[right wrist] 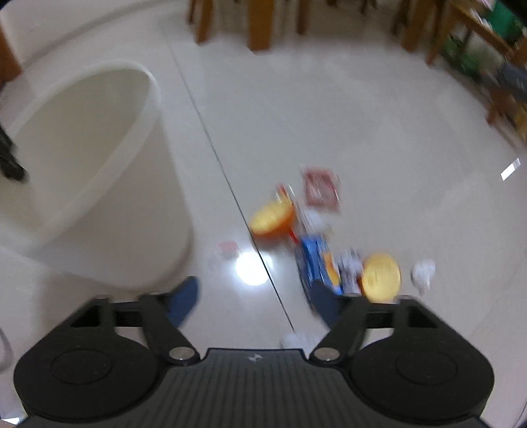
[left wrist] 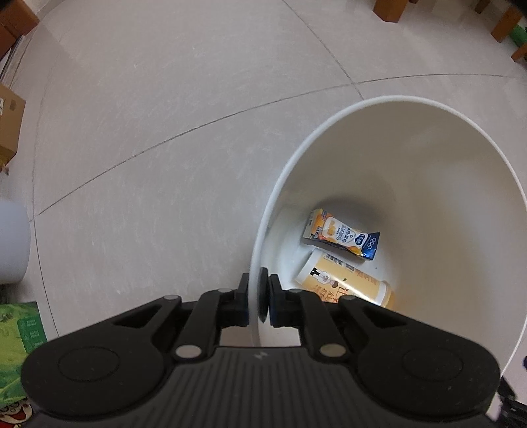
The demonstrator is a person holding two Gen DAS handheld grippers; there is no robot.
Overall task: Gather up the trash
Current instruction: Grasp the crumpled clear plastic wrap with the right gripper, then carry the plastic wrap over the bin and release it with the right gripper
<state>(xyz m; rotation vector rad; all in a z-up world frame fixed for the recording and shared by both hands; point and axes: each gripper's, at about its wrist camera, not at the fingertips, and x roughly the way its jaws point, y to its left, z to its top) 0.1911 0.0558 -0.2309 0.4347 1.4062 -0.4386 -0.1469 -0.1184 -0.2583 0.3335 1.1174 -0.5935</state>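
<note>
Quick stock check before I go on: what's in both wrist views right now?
bin: 1, white, on floor, rim clamped by left gripper
snack wrapper: 1, orange and blue, inside bin
bottle: 1, yellow, inside bin
loose trash: several blurred pieces, orange, blue, red, white, on floor right of bin
wooden furniture legs: several, brown, far side of floor
cardboard box: 1, brown, left edge
left gripper: black, shut on bin rim
right gripper: black, blue fingers, open

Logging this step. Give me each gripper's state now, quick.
Left gripper: shut on the white bin's rim.
Right gripper: open, holding nothing, above the floor trash.
</note>
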